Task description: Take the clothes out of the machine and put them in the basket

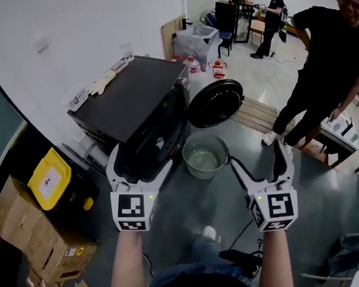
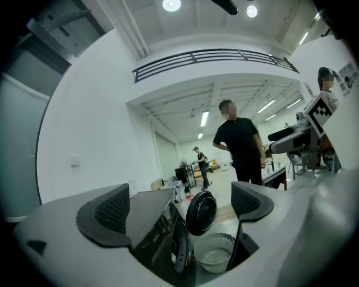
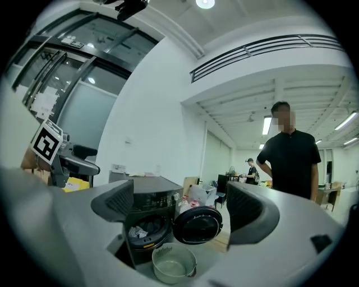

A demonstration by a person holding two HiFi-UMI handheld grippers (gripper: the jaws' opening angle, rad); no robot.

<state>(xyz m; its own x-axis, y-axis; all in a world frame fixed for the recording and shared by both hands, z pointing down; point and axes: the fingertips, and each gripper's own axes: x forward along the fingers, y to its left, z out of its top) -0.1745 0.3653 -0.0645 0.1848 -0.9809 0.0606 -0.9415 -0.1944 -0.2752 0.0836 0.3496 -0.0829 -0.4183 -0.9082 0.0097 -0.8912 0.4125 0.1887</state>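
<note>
Three views, one washer.
Head view peers steeply down from above; both gripper views look level from close by, all sharing door and basket.

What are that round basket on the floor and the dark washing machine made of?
The basket looks like pale, slightly see-through plastic, with a slotted wall. The washing machine seems painted sheet metal, matte dark grey; its open door shines, likely glass or plastic.

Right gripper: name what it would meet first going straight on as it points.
Probably the open round black door of the dark front-loading washing machine, centred between the right gripper's open jaws; the pale round basket lies lower. Depth unclear.
</note>
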